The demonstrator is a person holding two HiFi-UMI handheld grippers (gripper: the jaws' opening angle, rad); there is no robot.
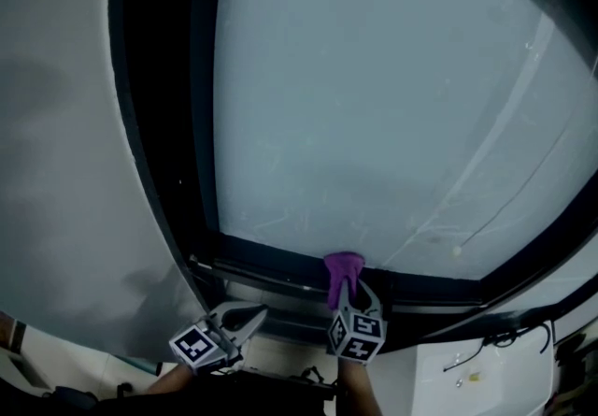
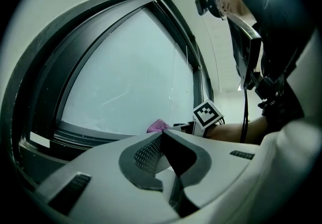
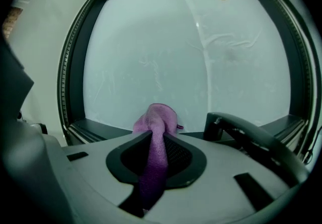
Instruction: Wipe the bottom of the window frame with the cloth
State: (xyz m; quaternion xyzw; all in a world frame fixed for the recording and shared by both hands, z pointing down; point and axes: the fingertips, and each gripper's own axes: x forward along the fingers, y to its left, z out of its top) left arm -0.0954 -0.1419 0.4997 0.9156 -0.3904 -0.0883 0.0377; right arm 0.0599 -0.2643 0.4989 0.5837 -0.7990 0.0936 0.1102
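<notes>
A purple cloth is bunched against the dark bottom rail of the window frame, near its middle. My right gripper is shut on the cloth, which runs back between the jaws and bulges out at the tips by the frame's bottom rail. My left gripper hangs lower and to the left, below the frame, its jaws closed together with nothing in them. In the left gripper view the cloth shows past the closed tips of the left gripper, beside the right gripper's marker cube.
Frosted glass fills the frame. A pale wall lies left of the dark side rail. A black window handle sticks out at the right on the bottom rail. A white ledge with a cable lies lower right.
</notes>
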